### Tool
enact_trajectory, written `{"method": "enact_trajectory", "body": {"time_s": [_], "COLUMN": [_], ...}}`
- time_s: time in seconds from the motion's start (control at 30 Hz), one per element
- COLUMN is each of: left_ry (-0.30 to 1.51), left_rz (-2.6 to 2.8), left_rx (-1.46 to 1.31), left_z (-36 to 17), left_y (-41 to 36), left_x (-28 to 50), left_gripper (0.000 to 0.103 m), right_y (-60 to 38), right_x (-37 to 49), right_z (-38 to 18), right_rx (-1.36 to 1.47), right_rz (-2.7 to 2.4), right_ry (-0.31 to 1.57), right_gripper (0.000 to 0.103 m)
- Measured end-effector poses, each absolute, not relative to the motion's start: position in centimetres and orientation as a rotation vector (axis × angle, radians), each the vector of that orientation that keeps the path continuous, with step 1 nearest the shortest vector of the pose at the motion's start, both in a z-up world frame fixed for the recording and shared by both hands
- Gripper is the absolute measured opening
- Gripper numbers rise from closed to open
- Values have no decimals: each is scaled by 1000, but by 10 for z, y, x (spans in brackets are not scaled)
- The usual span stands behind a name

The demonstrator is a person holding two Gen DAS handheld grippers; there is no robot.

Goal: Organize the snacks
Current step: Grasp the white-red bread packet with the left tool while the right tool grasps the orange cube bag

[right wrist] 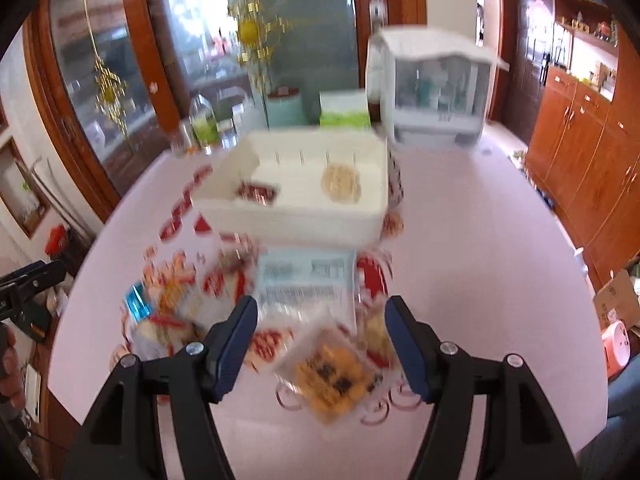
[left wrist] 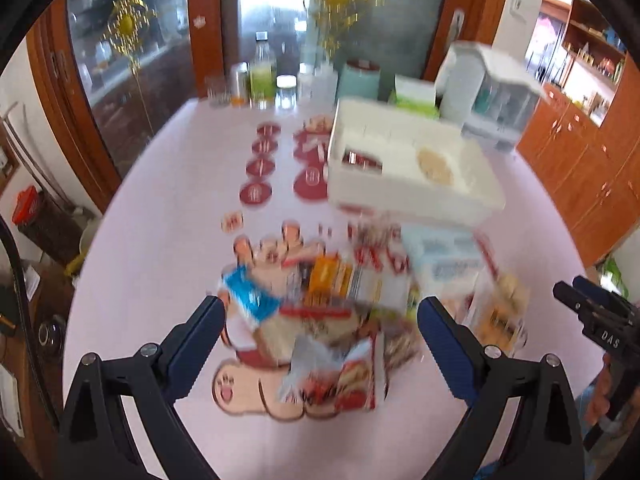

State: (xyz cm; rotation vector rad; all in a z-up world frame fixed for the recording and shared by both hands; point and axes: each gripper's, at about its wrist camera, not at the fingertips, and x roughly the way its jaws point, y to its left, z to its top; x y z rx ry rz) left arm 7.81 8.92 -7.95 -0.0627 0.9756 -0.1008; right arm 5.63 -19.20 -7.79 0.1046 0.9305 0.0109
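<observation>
1. Left claw (left wrist: 320, 316): jaws spread wide, nothing between the pads, poised above the snack pile (left wrist: 332, 320). Right claw (right wrist: 320, 320): jaws partly apart and empty, above a yellow biscuit packet (right wrist: 332, 380).
2. The snack pile lies loose on the pink surface (left wrist: 160, 240), just in front of the white bin (right wrist: 296, 204), probably so that packets can be lifted straight in.
3. The white bin already holds a red packet (right wrist: 258, 193) and a round cracker pack (right wrist: 341, 183).
4. Writing: "DAS" on the right claw's body in the left view; packet labels are too blurred to read.
</observation>
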Motion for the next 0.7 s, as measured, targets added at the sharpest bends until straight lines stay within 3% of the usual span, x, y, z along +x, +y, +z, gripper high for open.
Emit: {"method": "enact_trajectory", "body": {"time_s": [0.27,0.57,0.7], "left_ry": [1171,1238,1254], "left_rz": [-140,-145,-148], "left_rx": [-34,-82,-85], "left_z": [-172,-218,-226], "left_y": [79,90,89], "left_x": [69,69,74], "left_gripper": [96,96,96], "right_y": [-193,-180,-169], "right_x": [52,58,60], "right_z": [-139,-187,-196], "right_rx": [13,-178,-285], "right_rz": [101,251,248], "right_ry": [993,1052,1023], "right_gripper": [67,67,78]}}
